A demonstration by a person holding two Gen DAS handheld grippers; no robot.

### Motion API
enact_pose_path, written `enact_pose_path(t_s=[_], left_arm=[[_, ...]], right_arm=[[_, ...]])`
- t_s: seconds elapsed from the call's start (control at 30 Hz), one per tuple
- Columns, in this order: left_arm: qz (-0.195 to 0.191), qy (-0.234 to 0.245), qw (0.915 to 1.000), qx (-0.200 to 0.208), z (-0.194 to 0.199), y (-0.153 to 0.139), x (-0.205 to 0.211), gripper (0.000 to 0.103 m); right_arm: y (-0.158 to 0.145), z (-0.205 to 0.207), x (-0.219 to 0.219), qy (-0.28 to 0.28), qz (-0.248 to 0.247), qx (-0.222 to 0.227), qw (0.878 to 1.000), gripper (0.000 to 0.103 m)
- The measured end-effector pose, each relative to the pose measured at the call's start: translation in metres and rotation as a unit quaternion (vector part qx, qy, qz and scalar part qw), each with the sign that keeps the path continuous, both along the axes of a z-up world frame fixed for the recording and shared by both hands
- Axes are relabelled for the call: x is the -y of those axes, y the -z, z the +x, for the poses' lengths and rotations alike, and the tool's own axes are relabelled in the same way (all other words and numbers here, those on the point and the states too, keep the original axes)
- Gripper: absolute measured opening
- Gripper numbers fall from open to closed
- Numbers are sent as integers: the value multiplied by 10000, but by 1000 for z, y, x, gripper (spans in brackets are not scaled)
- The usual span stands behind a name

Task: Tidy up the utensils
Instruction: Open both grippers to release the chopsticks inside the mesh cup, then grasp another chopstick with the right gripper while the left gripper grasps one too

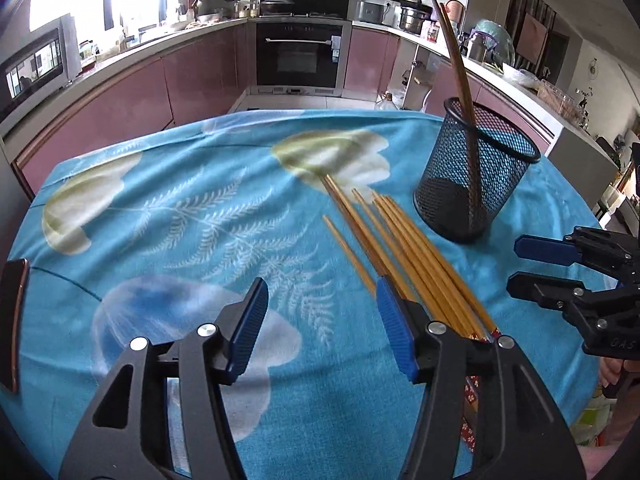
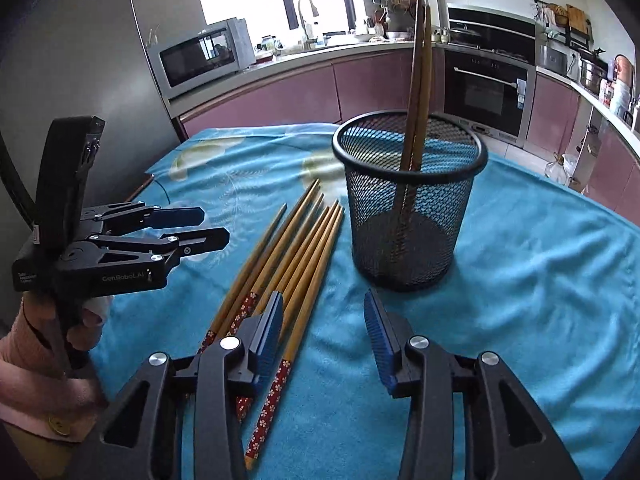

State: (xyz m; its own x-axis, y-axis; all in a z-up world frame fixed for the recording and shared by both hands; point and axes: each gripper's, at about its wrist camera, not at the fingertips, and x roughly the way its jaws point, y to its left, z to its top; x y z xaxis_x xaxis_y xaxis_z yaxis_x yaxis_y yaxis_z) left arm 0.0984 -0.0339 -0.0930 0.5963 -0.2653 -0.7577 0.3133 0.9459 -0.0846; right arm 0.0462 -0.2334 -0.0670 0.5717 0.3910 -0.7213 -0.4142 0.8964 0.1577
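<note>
Several wooden chopsticks (image 1: 404, 248) with red patterned ends lie in a bunch on the blue tablecloth; they also show in the right wrist view (image 2: 296, 256). A black mesh cup (image 1: 476, 172) stands upright beside their tips with two darker chopsticks (image 1: 460, 68) leaning inside; the cup (image 2: 408, 208) and the two sticks (image 2: 420, 84) show in the right wrist view too. My left gripper (image 1: 322, 320) is open and empty, just left of the bunch. My right gripper (image 2: 324, 324) is open and empty, between the bunch and the cup. Each shows in the other's view, the right gripper (image 1: 516, 266) and the left gripper (image 2: 216, 226).
The table (image 1: 168, 216) has a blue leaf-print cloth. A dark flat object (image 1: 14, 320) lies at its left edge. Kitchen counters, an oven (image 1: 300, 56) and a microwave (image 2: 200, 56) stand beyond the table.
</note>
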Motion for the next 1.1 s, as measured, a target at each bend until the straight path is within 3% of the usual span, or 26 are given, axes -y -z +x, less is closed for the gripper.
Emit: enact_pose_path(t_s=[0.17,0.7,0.8,1.1], left_arm=[[-76,142,9998,-129,-8,8,10,56],[224,288,9991,-234,-7,20,27,58],[221,298,9990,-259,-5,20,26,58],[220,324,9988,-308,0,20,21,38]], right_arm=[[12,0,-11,45,-189,-77,9998,40],[22,7,-17,181,-435,-197,9987,35],[23,7,-16,219,-512,-211,9982,29],[25,14,-21,247,-664,-175,9973,27]])
